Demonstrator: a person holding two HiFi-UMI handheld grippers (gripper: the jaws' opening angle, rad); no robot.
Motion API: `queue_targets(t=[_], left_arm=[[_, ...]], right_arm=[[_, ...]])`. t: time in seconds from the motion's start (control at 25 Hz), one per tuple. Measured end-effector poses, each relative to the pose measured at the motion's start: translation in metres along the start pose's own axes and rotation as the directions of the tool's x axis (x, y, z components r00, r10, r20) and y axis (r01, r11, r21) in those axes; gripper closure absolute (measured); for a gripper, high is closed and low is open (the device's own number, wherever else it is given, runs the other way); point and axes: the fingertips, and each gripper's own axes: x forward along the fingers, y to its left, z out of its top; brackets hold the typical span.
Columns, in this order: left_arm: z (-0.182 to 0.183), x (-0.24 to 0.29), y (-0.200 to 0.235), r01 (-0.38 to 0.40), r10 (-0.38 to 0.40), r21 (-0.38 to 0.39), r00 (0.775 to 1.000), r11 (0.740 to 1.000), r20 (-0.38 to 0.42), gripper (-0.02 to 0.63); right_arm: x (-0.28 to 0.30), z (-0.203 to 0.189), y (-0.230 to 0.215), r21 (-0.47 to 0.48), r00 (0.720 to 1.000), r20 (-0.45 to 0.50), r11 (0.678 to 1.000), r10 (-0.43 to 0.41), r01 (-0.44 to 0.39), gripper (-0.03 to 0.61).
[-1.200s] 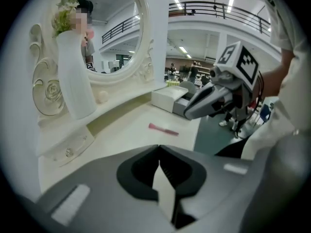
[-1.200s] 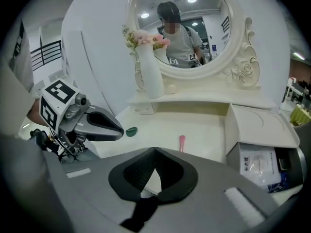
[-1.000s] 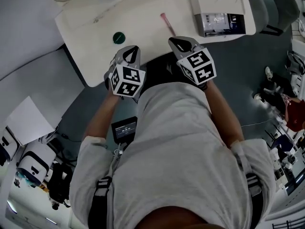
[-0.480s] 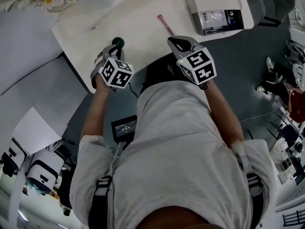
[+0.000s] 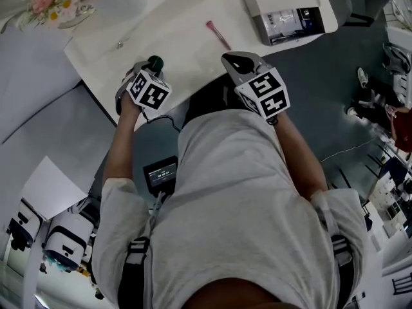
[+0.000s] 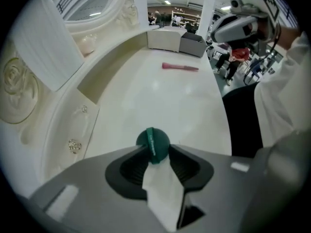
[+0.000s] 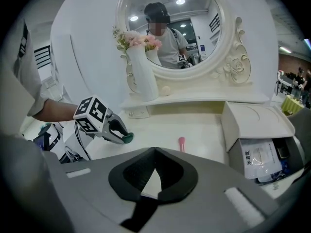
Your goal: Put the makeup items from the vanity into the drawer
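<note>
Makeup disc [image 6: 153, 142], round and green, on white vanity top [image 5: 180, 40] near the front edge, flanked by tips of left gripper [image 6: 153, 151] with jaws opening wide (pads not pressing, nothing clamped). Farther along the top, well apart, pink stick [image 5: 218, 35]. Beyond that, white drawer box [image 5: 286, 8], packets inside. Right gripper [image 7: 155, 153] fully closed and empty, hovering by the front edge.
</note>
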Motion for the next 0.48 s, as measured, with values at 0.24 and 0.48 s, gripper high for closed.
queue_targets(t=[0.24, 0.48], left_arm=[[0.000, 0.004, 0.000, 0.043, -0.043, -0.008, 0.999, 0.999, -0.013, 0.480], [0.001, 0.001, 0.000, 0.046, -0.046, -0.048, 0.999, 0.998, -0.001, 0.505]], right_arm=[[-0.006, -0.006, -0.001, 0.022, 1.000, 0.017, 1.000, 0.002, -0.002, 0.578], [-0.015, -0.008, -0.011, 0.035, 0.999, 0.032, 0.999, 0.019, -0.020, 0.578]])
